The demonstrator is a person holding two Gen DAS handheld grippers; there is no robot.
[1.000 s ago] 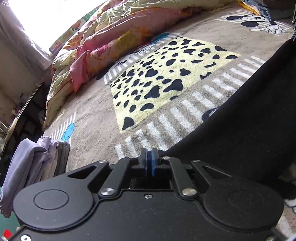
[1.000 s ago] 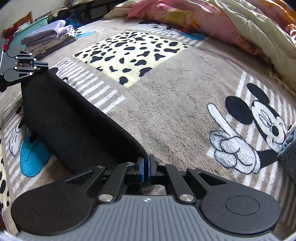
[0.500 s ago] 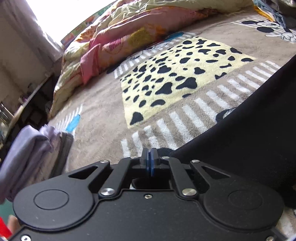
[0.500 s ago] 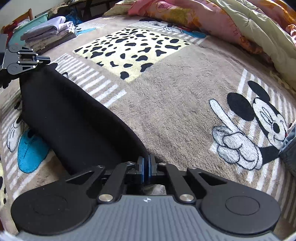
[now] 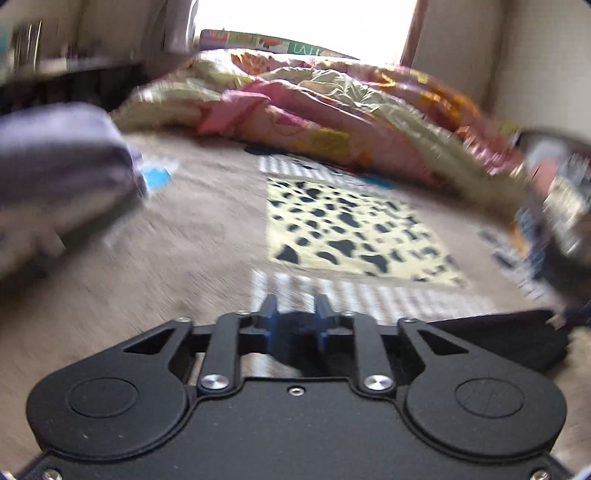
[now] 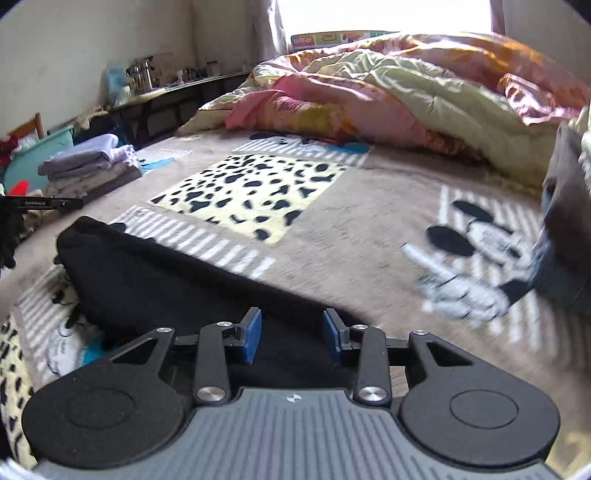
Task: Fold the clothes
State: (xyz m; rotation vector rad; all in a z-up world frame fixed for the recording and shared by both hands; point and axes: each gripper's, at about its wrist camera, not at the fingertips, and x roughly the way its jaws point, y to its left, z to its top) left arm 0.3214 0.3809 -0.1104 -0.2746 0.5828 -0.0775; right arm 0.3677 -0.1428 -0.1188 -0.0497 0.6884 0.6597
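On the left gripper point(image 6: 44, 203), tiny lettering reads "GenRobot.AI".

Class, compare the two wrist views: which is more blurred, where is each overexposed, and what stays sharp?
Left wrist view: heavy motion smear over the folded clothes pile and blanket; only the left gripper stays crisp. Right wrist view: sharper, smeared mainly at the right edge. The window is blown out white in both.
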